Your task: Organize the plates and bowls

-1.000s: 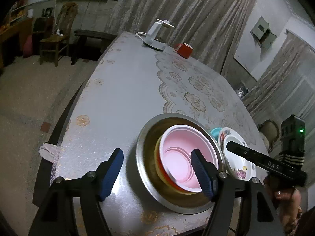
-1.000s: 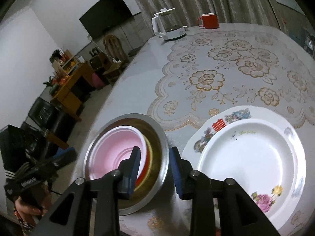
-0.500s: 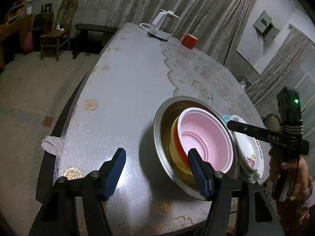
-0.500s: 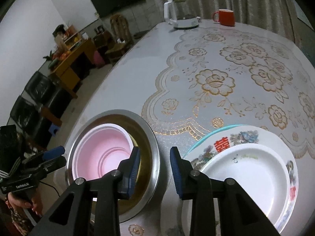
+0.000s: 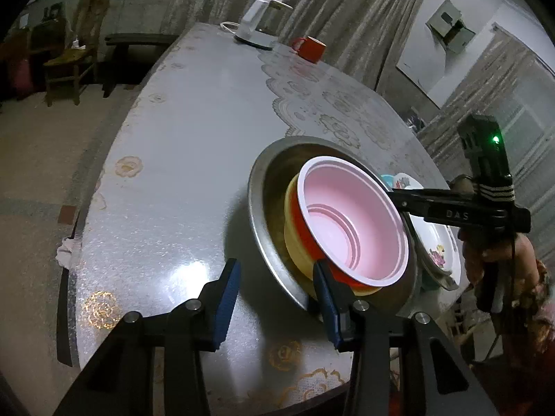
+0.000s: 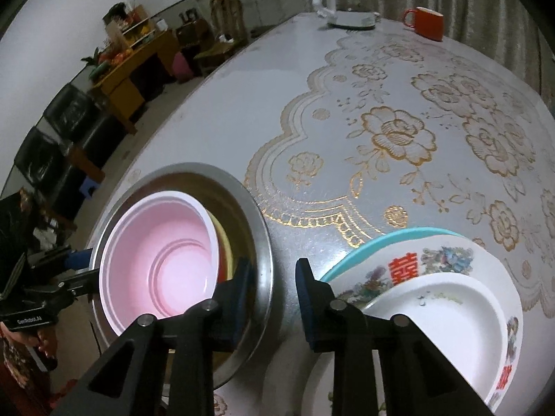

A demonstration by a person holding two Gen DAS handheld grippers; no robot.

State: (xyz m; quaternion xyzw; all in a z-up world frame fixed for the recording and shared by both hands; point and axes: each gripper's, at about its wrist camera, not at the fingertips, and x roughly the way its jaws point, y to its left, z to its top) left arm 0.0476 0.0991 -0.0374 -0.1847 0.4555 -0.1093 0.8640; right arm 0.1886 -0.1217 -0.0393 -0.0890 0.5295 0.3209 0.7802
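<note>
A large metal bowl (image 5: 267,215) (image 6: 263,242) stands on the table and holds a nested stack: a yellow bowl (image 5: 295,242), a red bowl (image 5: 305,222) and a pink bowl (image 5: 350,222) (image 6: 163,253) on top. My left gripper (image 5: 277,291) is open, with its jaws on either side of the metal bowl's near rim. My right gripper (image 6: 272,280) is open and straddles the metal bowl's right rim. To the right lies a stack of plates: a floral plate (image 6: 451,260) (image 5: 437,239) over a teal one (image 6: 381,239).
A white electric kettle (image 5: 260,24) (image 6: 343,3) and a red mug (image 5: 310,48) (image 6: 426,22) stand at the table's far end. A lace-pattern cloth (image 6: 416,131) covers the table's right part. A cloth (image 5: 66,249) hangs at the left table edge. Chairs and furniture stand beyond.
The left gripper has narrowed somewhat and now straddles the metal bowl's near rim. The right gripper has opened wider and moved onto the bowl's right rim. The bowls look tilted.
</note>
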